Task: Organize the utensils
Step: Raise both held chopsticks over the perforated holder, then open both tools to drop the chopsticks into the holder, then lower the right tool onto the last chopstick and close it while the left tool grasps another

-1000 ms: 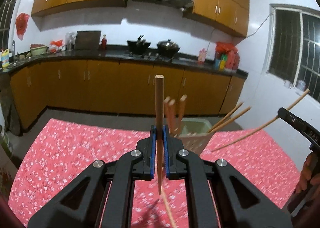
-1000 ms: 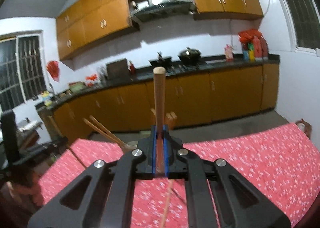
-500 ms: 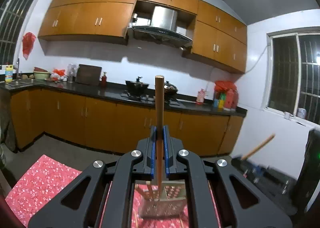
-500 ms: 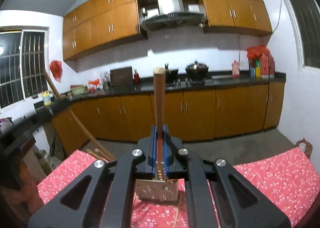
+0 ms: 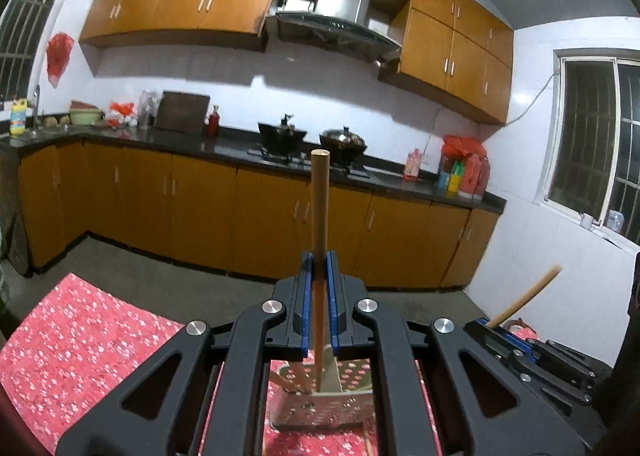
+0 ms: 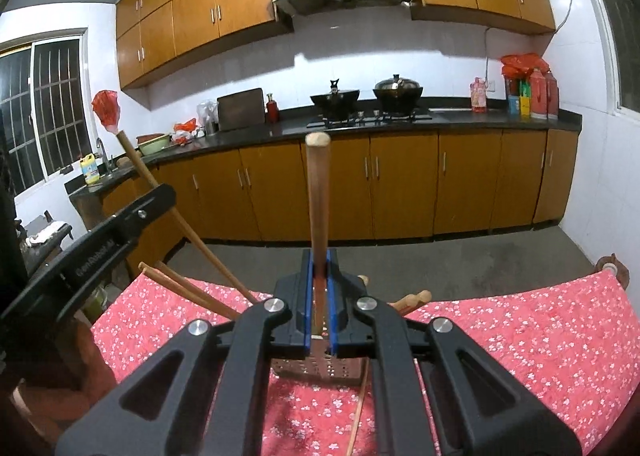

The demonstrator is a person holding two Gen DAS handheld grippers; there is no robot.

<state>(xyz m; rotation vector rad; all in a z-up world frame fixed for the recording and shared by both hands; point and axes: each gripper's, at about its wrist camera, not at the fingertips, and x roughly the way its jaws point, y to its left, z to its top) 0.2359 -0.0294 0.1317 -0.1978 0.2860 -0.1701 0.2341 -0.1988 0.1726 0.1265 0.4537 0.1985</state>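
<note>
**A:** Left wrist view first: what fills it?

**B:** Kitchen cabinets (image 5: pixel 168 191) along the back wall, then the red floral surface (image 5: pixel 80 340) below. My left gripper (image 5: pixel 319 296) points a little downward over a perforated utensil holder (image 5: pixel 320 404) standing on that cloth. Its blue pads are clamped on an upright chopstick (image 5: pixel 320 207) whose lower tip reaches down into the holder.

**A:** And your other hand?

**B:** My right gripper (image 6: pixel 319 296) also tilts down toward the same holder (image 6: pixel 320 374), closed on its own chopstick (image 6: pixel 318 191), held upright.

**A:** What does one camera catch that the other misses?

**B:** Right wrist view shows the left gripper's black body (image 6: pixel 100 248) from the side, with its stick slanting across it, plus several chopsticks (image 6: pixel 188 290) already leaning out of the holder to the left. From the left camera those are mostly hidden behind my own jaws; only a few stick ends show inside the holder. It does show the right gripper (image 5: pixel 520 344) low at the right edge.

**A:** Anything in the way?

**B:** Each gripper's frame covers most of the holder. One thin stick (image 6: pixel 358 412) lies on the cloth in front of it.
</note>
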